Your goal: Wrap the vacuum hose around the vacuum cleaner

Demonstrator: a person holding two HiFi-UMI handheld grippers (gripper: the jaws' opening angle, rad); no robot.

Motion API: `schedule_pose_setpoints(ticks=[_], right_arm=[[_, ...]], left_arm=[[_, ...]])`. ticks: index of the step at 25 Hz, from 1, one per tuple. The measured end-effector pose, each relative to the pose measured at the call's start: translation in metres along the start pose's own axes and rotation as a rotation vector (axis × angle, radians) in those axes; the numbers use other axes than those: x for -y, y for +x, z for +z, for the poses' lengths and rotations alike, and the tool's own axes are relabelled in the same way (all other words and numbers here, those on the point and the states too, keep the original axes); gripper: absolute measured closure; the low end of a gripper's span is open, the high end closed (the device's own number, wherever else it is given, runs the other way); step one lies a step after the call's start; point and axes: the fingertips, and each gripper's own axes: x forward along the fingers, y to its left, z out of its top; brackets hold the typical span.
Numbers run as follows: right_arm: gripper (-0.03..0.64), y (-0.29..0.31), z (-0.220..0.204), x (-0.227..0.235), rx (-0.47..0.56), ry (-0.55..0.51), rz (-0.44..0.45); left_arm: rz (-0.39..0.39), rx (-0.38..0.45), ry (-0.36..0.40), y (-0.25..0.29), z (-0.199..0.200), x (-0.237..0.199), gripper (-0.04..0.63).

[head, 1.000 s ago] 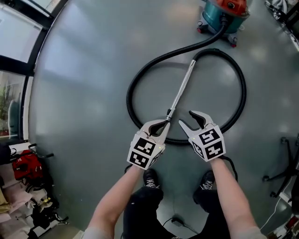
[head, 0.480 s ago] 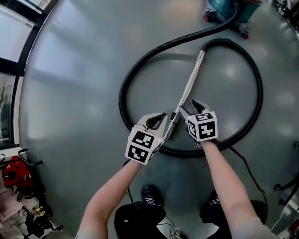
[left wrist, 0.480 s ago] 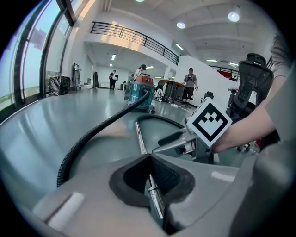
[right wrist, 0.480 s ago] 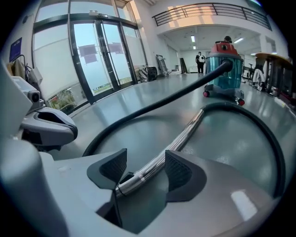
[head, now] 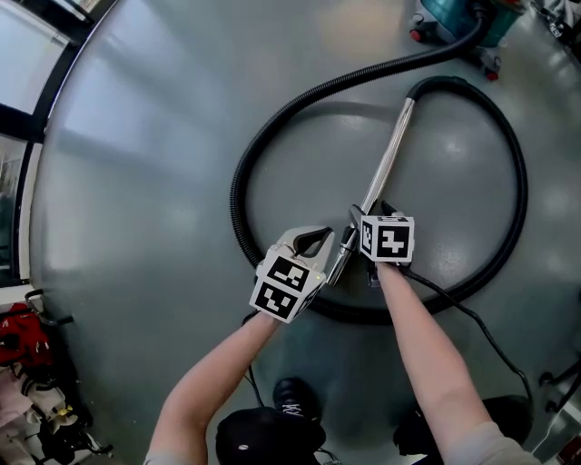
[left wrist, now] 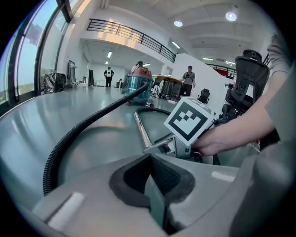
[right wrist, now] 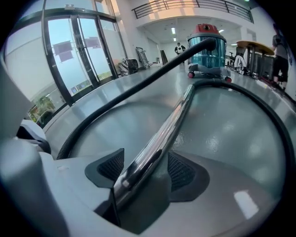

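Vacuum hose lies in one loose loop on the grey floor, well apart from the teal vacuum cleaner at the far side, so nothing looks wrapped yet. The right gripper clamps the chrome wand near its lower end. The left gripper, jaws together and empty, hovers just beside it. By my reckoning, all the winding is yet to do.

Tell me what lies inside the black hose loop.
The metal wand lies across the floor there, the right gripper shut on it. What is under the left gripper is covered.
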Motion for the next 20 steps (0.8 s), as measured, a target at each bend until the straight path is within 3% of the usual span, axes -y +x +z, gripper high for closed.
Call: schedule_pose_setpoints(ticks=[4,5,13,20], right_arm=[[0.322,0.012,-0.015,0.002,-0.074,0.162,-0.030],[0.347,0.013,-0.017,0.000,-0.078,0.161,-0.042],[0.345,0.015,-0.019,-0.006,-0.109,0.135,-0.080],[0.377,0.012,-0.018,-0.002,-0.102,0.206,-0.082]], left_arm=[[-0.017,-0.008,0.001,0.004,-0.008,0.004,0.592],[-0.023,-0.011,0.002,0.003,-0.010,0.005,0.592],[-0.018,-0.021,0.002,0.000,-0.022,-0.004,0.592],[-0.026,-0.040,0.023,0.004,-0.029,0.002,0.592]])
